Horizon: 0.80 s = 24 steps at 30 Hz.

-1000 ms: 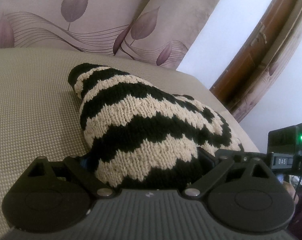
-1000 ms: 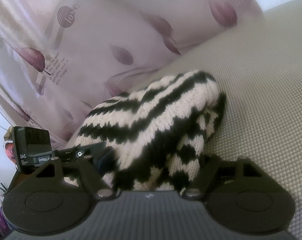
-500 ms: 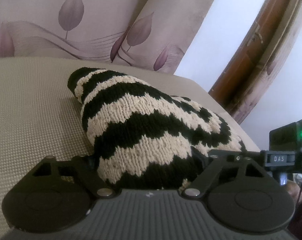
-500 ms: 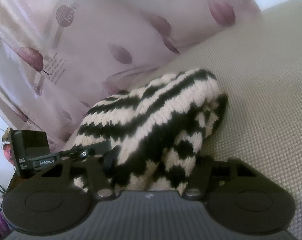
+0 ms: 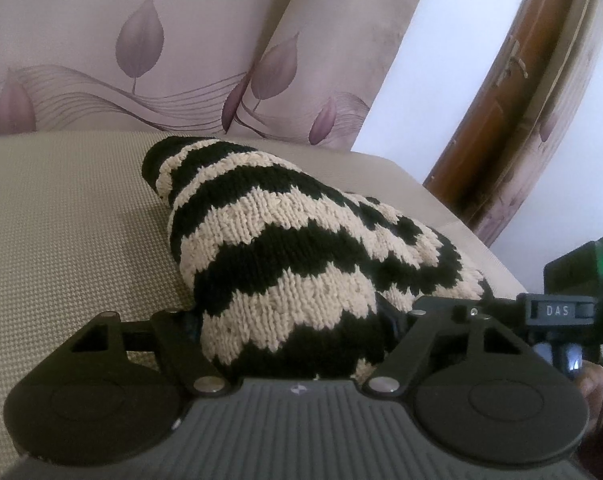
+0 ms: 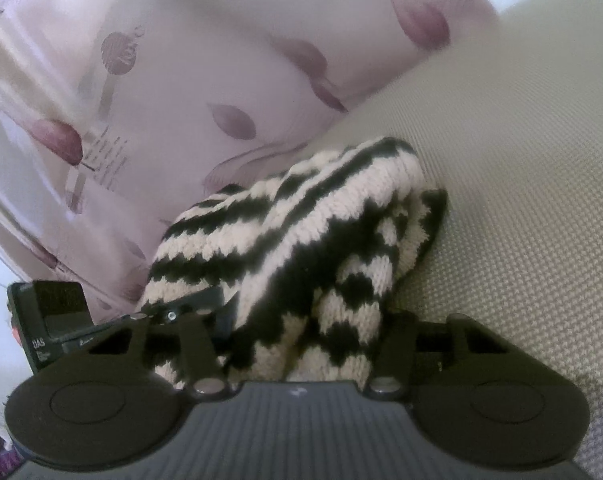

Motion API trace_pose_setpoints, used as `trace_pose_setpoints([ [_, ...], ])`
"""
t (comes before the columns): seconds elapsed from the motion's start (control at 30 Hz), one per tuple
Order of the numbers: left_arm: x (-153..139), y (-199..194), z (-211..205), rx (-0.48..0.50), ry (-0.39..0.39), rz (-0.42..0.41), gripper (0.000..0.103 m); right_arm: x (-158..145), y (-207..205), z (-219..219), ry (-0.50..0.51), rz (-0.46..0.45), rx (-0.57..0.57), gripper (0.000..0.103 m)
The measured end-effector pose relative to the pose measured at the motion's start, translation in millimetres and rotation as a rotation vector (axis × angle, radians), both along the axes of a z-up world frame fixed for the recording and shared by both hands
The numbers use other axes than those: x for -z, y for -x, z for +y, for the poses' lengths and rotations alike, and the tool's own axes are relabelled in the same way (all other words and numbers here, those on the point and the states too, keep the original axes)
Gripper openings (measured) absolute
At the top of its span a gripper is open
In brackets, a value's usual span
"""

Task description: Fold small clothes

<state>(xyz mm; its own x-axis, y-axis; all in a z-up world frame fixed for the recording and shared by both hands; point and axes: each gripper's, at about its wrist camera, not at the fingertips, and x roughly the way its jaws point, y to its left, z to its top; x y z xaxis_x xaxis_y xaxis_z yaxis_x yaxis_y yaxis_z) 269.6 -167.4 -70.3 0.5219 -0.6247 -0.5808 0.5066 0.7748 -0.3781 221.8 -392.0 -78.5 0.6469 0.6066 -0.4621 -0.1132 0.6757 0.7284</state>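
A black-and-cream zigzag knitted garment lies bunched on a beige woven cushion. Its near end fills the gap of my left gripper, whose jaws are closing and touch the knit on both sides. In the right wrist view the same garment is squeezed into a ridge between the fingers of my right gripper. The two grippers hold neighbouring parts of the near edge: the right gripper's body shows at the right of the left view, and the left one at the left of the right view. The fingertips are buried in the knit.
A leaf-patterned curtain hangs behind the cushion. A brown wooden door frame stands at the right. The cushion's edge drops off just right of the garment. Bare cushion stretches to the right in the right wrist view.
Both grippers' jaws have narrowed onto the knit, which now bunches up more between them. Both grippers have rolled slightly; the garment has stayed in place.
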Motion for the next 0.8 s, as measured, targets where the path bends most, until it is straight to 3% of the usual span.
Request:
trace_pose_setpoints([
  [0.17, 4, -9, 3, 0.006, 0.02, 0.026, 0.085, 0, -5, 0, 0.008, 0.006, -0.023, 0.063],
  [0.3, 9, -13, 6, -0.004, 0.046, 0.04, 0.085, -2, -7, 6, 0.029, -0.008, -0.028, 0.067],
  [0.53, 1, 6, 5, -0.025, 0.045, -0.046, 0.064, -6, -1, 12, 0.037, -0.041, -0.023, 0.053],
  [0.8, -21, 28, 14, -0.051, 0.049, -0.055, 0.061, -16, 19, 17, -0.046, -0.056, 0.026, 0.049],
])
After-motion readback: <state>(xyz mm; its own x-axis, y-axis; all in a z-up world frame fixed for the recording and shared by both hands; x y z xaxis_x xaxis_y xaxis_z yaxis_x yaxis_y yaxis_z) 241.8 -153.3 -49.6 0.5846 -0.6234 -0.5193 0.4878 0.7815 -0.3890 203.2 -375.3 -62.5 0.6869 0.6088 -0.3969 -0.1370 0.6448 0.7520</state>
